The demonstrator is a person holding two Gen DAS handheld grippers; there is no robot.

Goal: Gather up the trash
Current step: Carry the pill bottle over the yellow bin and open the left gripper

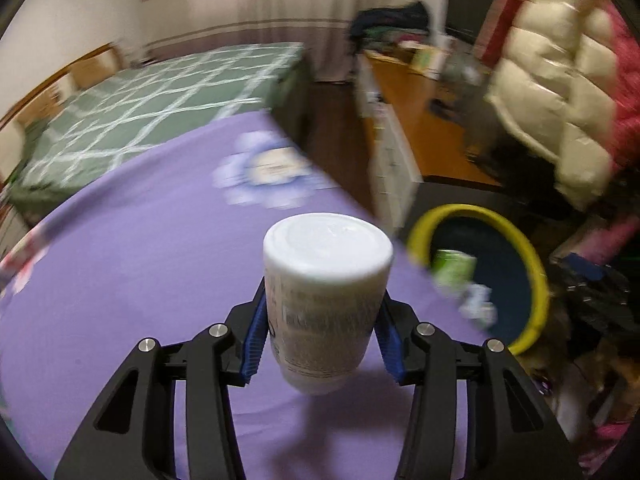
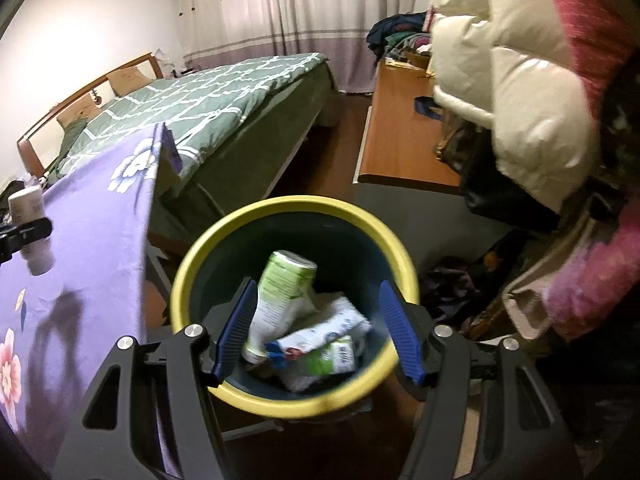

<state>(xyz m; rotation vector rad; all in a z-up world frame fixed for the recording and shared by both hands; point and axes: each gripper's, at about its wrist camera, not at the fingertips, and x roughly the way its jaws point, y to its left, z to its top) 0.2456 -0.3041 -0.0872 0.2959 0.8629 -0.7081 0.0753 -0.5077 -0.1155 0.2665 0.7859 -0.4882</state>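
Left wrist view
Left gripper (image 1: pixel 320 336): its blue pads (image 1: pixel 253 344) are pressing on both sides of a white bottle (image 1: pixel 324 300), holding it off the surface.
Bottle: it is standing roughly upright between the fingers, white cap on top, printed label too blurred to read, hanging above the purple flowered cloth (image 1: pixel 120 280) and casting a shadow on it.
Bin (image 1: pixel 536 272): a yellow-rimmed dark bin is sitting to the right of the cloth's edge, lower down, with a green-and-white container (image 1: pixel 454 268) lying inside.
Background: a bed with a green checked cover (image 1: pixel 160 112) is lying beyond the cloth; a cream puffy jacket (image 1: pixel 560 80) is hanging at the right.

Right wrist view
Right gripper (image 2: pixel 316 328): its jaws are standing wide apart with nothing between them, hovering over the bin (image 2: pixel 192 264).
Bin contents: a green-and-white container (image 2: pixel 280 292) is leaning on crumpled white wrappers (image 2: pixel 328 336).
Bottle (image 2: pixel 30 216): it is showing at the far left, clamped in the left gripper (image 2: pixel 24 236) above the purple cloth (image 2: pixel 100 220).
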